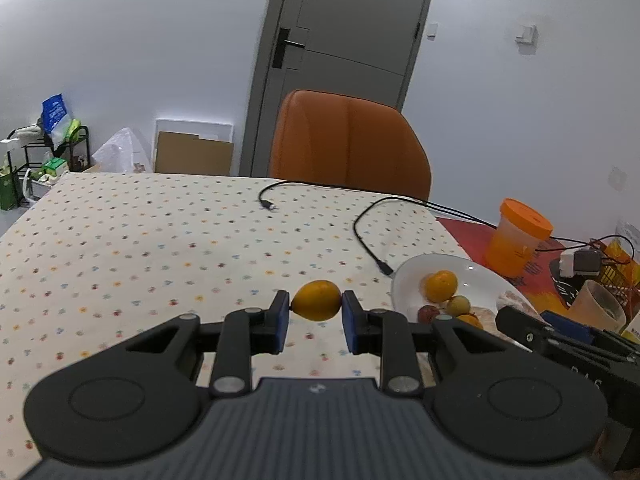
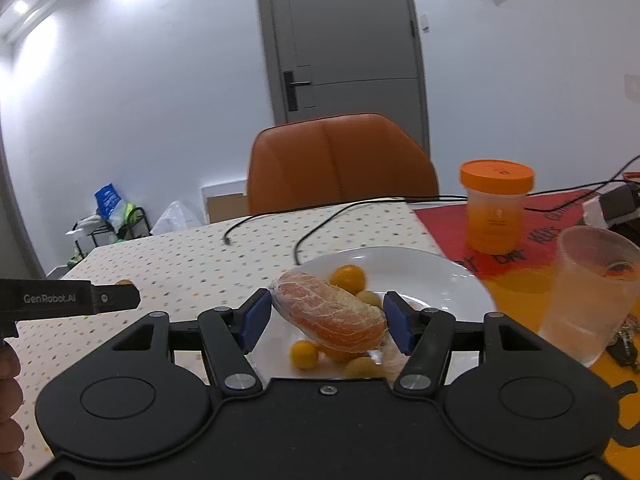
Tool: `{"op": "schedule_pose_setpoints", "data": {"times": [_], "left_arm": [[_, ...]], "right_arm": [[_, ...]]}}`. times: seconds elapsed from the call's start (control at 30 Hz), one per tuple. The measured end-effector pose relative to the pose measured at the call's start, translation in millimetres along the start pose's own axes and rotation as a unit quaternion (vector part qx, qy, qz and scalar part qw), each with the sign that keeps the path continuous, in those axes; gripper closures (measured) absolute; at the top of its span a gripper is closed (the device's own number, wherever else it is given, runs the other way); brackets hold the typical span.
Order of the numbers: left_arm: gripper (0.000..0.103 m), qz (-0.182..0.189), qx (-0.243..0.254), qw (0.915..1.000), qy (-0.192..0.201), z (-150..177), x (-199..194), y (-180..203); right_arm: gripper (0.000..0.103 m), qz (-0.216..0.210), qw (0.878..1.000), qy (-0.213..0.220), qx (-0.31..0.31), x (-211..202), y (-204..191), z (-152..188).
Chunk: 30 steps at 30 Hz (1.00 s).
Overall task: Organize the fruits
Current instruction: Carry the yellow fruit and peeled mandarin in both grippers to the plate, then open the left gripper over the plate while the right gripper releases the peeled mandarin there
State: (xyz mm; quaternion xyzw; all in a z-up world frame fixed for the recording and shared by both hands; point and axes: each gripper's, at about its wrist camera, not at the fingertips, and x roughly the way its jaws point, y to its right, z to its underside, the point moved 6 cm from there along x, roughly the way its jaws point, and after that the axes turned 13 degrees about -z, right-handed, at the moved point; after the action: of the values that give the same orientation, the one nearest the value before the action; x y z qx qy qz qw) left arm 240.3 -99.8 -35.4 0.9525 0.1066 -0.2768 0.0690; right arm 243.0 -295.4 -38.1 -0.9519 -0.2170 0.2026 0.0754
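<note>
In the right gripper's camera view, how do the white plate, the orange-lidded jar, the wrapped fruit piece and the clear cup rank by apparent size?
1. white plate
2. wrapped fruit piece and clear cup: similar, both near the camera, so unranked
3. orange-lidded jar, farther away

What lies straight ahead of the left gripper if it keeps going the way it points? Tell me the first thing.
The left gripper already holds the yellow fruit. Beyond it lies open dotted tablecloth, then probably the black cable end and the orange chair, though depth is unclear.
</note>
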Motion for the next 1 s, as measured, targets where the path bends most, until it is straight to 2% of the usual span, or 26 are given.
{"op": "schedule_pose_setpoints", "data": {"times": [0.6,0.8,1.0], "left_arm": [[0.077,0.029,0.040,0.9986,-0.017,2.5,26.5,69.4],[0.077,0.040,0.050,0.9977,-0.022,1.9,34.5,86.6],[0.074,0.032,0.048,0.9978,-0.034,1.1,46.2,88.0]], "right_arm": [[0.044,0.054,0.998,-0.009,0.035,4.5,72.9,2.0],[0.044,0.061,0.997,-0.011,0.042,13.0,84.5,-1.6],[0.044,0.058,0.997,-0.012,0.042,24.8,86.3,-6.6]]}}
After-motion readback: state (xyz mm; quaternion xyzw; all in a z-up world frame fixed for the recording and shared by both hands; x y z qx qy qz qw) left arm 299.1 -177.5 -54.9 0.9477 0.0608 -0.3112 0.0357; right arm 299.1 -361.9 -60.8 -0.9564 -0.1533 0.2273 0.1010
